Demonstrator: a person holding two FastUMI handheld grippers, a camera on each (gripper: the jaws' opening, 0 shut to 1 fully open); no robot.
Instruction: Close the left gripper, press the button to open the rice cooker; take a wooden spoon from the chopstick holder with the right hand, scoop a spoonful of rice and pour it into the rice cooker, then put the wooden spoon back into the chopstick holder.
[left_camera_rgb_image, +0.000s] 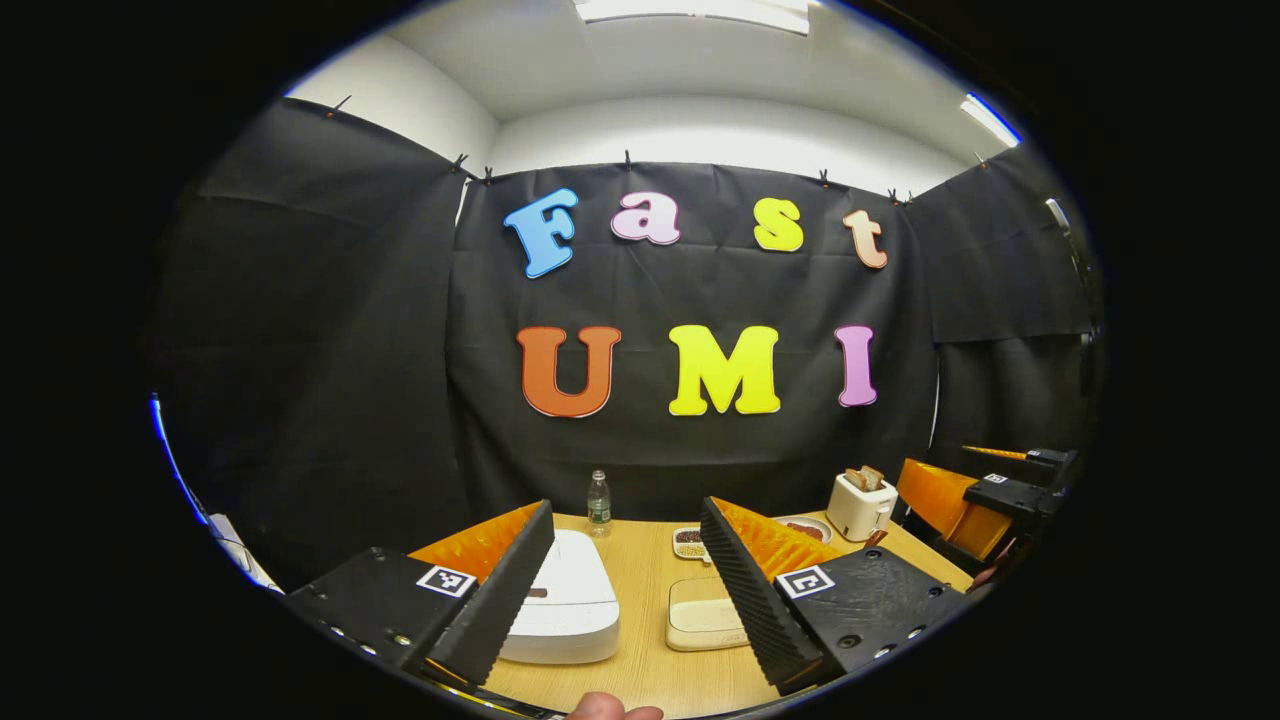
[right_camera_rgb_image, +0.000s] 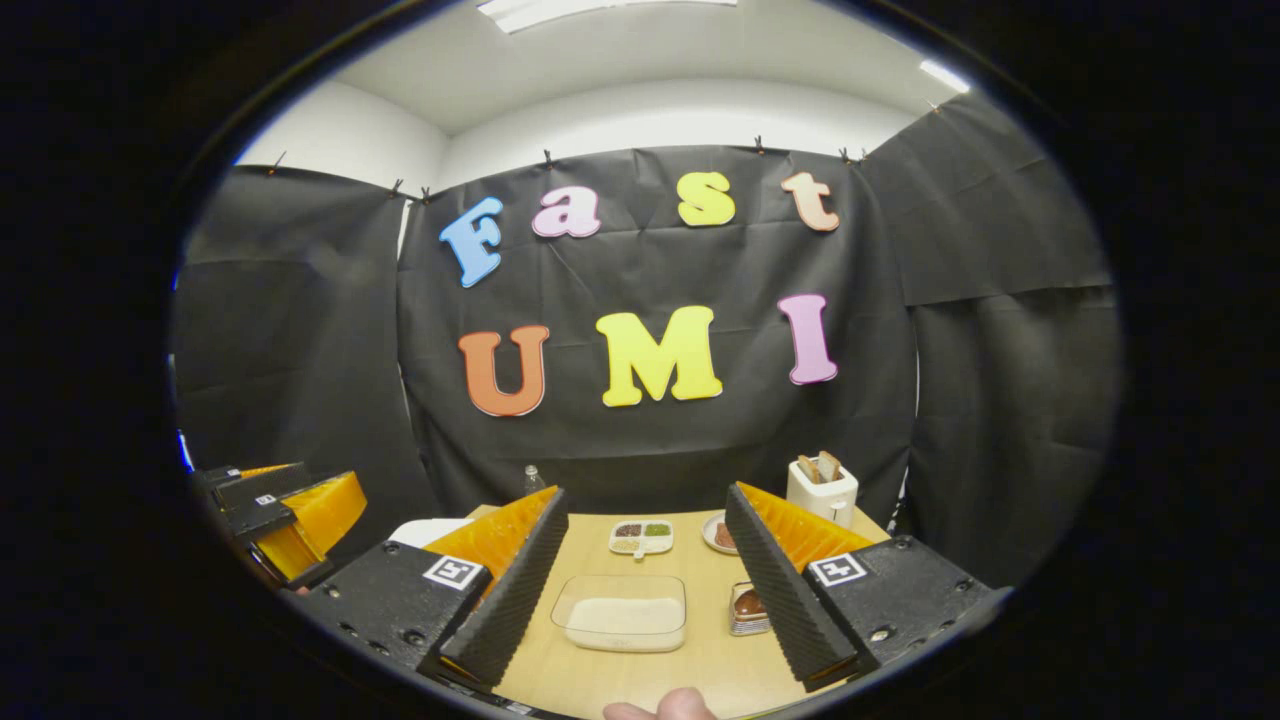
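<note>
The white rice cooker (left_camera_rgb_image: 565, 600) sits lid down on the wooden table (left_camera_rgb_image: 640, 670), partly behind one finger of my left gripper (left_camera_rgb_image: 626, 515). That gripper is open and holds nothing. A shallow clear container of white rice (right_camera_rgb_image: 622, 612) lies in front of my right gripper (right_camera_rgb_image: 645, 500), which is open and hovers above the table. The rice container (left_camera_rgb_image: 700, 612) is also to the right of the cooker. A small holder with something brown in it (right_camera_rgb_image: 748, 608) peeks out beside the right finger. The cooker's corner (right_camera_rgb_image: 425, 530) is at the left.
At the back of the table stand a water bottle (left_camera_rgb_image: 598, 503), a divided dish of grains (right_camera_rgb_image: 641, 537), a plate (right_camera_rgb_image: 715, 533) and a white toaster with bread (right_camera_rgb_image: 822, 490). The other gripper (left_camera_rgb_image: 1000, 495) hangs off to the right. A thumb (right_camera_rgb_image: 665, 705) is at the bottom edge.
</note>
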